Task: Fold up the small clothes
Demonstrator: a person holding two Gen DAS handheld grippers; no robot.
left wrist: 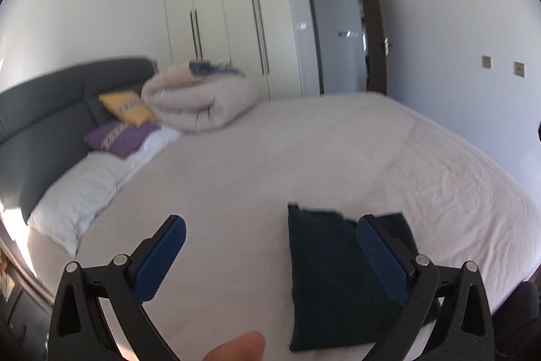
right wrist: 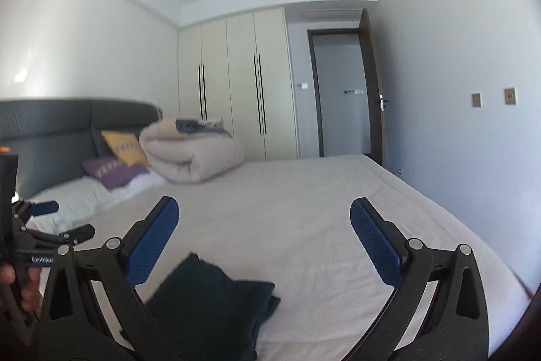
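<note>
A dark navy garment (left wrist: 324, 276) lies folded into a compact rectangle on the pale bed sheet (left wrist: 270, 151), near the front edge. My left gripper (left wrist: 270, 225) hovers above it, open, with nothing between its blue pads; its right finger (left wrist: 382, 259) overlaps the garment in the picture. In the right wrist view the same folded garment (right wrist: 216, 303) lies low and left of centre, below my open, empty right gripper (right wrist: 263, 205). The left gripper (right wrist: 62, 220) shows at the left edge there, held by a hand (right wrist: 13, 286).
A rolled beige duvet (left wrist: 203, 100) with folded clothes on top sits at the far side of the bed. Yellow (left wrist: 126, 107) and purple (left wrist: 118, 137) cushions and white pillows (left wrist: 77, 192) lie by the grey headboard (left wrist: 44, 124). A wardrobe (left wrist: 230, 29) and a doorway (left wrist: 338, 32) stand beyond.
</note>
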